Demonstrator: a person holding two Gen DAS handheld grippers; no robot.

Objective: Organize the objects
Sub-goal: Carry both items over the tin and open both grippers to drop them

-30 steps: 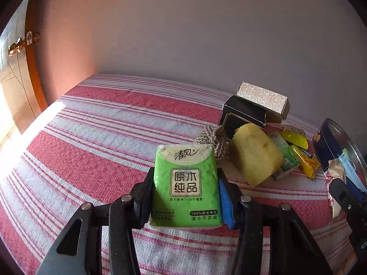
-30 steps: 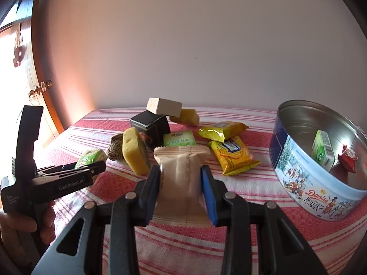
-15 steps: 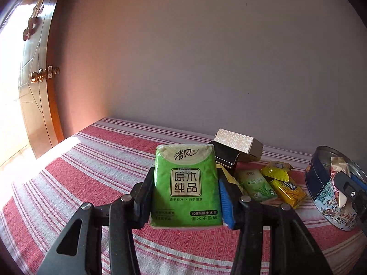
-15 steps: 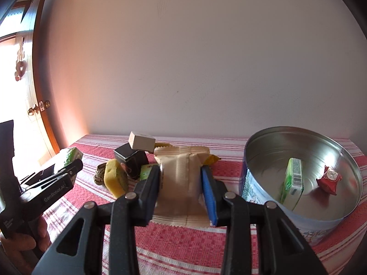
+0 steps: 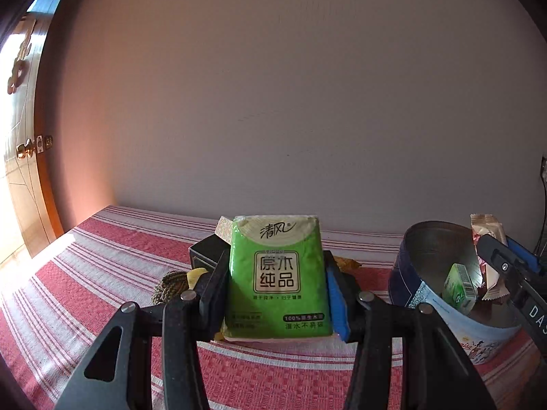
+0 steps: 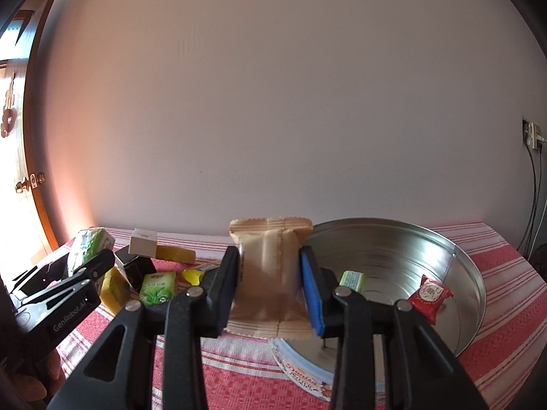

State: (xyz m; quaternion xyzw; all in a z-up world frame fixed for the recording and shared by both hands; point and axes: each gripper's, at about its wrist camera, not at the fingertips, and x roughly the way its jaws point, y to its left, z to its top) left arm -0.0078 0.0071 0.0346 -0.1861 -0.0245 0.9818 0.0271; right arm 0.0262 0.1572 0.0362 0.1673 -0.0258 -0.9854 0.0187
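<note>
While both grippers are carrying loads toward the round silver-walled cookie tin (image 6: pixel 427 249) at the table's right edge, the left gripper (image 5: pixel 277 285) is pinching a green plastic tissue pack (image 5: pixel 277 273) and the right gripper (image 6: pixel 270 287) is clamping a beige crimped snack packet (image 6: pixel 270 273) at the tin's near rim. Judging by this, the drop-off step is underway; next, each load is needing to clear the rim before release. 2 items are already lying inside. A red-and-white striped cloth (image 5: pixel 102 273) is covering the table below a plain pale wall (image 5: pixel 273 102).
</note>
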